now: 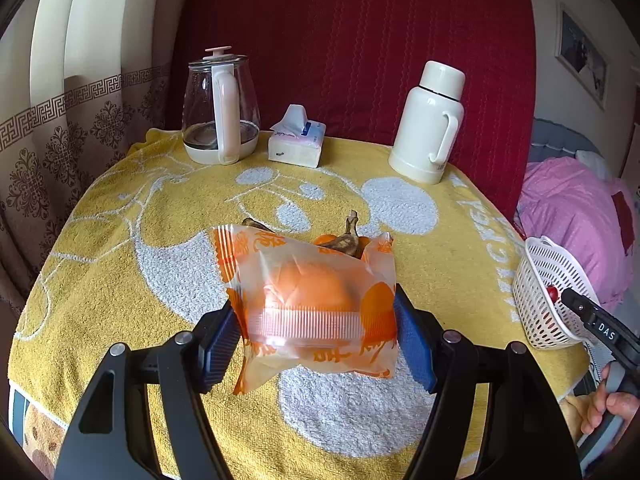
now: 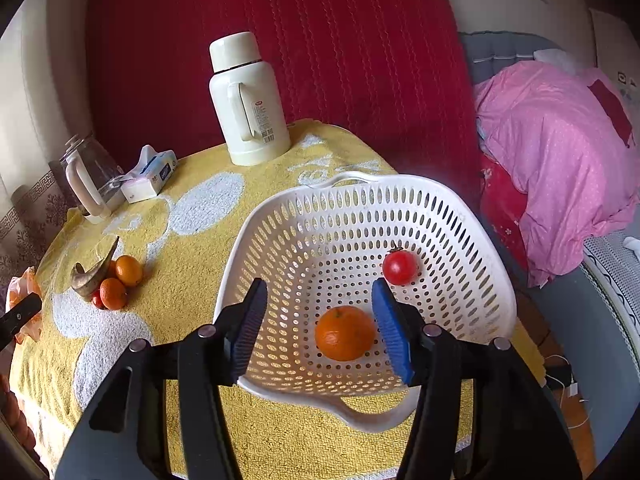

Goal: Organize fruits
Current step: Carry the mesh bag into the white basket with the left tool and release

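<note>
Crinkly translucent packet (image 1: pixel 316 308) pinched between ribbed blue jaws, perforated white basket (image 2: pixel 472 240)

White perforated basket (image 2: pixel 460 216), orange fruit (image 2: pixel 345 333), yellow towel (image 1: pixel 140 240).

Ahead of the left gripper, the banana (image 1: pixel 347 240) and an orange (image 1: pixel 326 239) are largely hidden behind the wrapped fruit (image 1: pixel 312 304). The wrapper's print cannot be read.
</note>
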A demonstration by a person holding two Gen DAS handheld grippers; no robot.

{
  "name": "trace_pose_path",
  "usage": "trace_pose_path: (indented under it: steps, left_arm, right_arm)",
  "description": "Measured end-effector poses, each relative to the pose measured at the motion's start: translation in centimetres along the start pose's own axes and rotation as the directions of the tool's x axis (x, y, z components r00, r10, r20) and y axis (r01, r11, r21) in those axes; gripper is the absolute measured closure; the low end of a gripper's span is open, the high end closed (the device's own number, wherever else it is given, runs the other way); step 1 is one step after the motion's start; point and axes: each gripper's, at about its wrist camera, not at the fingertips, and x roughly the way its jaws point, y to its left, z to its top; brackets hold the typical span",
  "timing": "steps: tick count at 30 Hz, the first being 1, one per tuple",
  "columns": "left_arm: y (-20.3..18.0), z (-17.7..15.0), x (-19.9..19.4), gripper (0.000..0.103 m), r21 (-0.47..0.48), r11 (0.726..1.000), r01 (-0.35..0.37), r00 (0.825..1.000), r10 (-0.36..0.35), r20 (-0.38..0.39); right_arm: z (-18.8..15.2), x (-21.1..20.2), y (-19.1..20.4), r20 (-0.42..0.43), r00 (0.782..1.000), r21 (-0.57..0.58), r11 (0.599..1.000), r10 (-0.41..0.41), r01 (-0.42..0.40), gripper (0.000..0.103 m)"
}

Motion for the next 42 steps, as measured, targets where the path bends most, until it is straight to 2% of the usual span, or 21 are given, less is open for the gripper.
trace_pose_path:
  steps: [3, 11, 21, 32, 42]
  left_arm:
    - [-0.7, 0.2, -0.1, 0.033, 0.014, 1.0, 0.006, 1.0, -0.006, 0.003]
    - [-4.0, 1.4, -0.6, 0.033, 0.075, 0.996, 0.041, 0.999, -0.043, 0.032]
    - [-10.2, 2.5, 0.1, 0.033, 0.166, 0.975, 0.146, 0.988, -0.151, 0.017]
    - [-17.2, 3.1, 2.4, 0.033, 0.26, 0.922, 0.285, 0.957, -0.287, -0.034]
    - [-22.0, 3.0, 4.9, 0.033, 0.334, 0.872, 0.359, 0.932, -0.352, -0.083]
  right_arm:
    - [-0.1, -0.1, -0.4, 0.001, 1.0, 0.006, 1.0, 0.003, -0.003, 0.045]
    - [0.0, -0.8, -1.6, 0.033, 0.999, 0.016, 1.0, -0.005, 0.005, 0.031]
    - [0.6, -2.0, -4.2, 0.082, 0.995, 0.025, 0.998, -0.061, 0.059, 0.029]
    - [1.0, -2.4, -7.6, 0.092, 0.989, 0.078, 0.991, -0.118, 0.111, 0.029]
    - [1.4, -2.6, -9.4, 0.101, 0.984, 0.111, 0.985, -0.145, 0.134, 0.029]
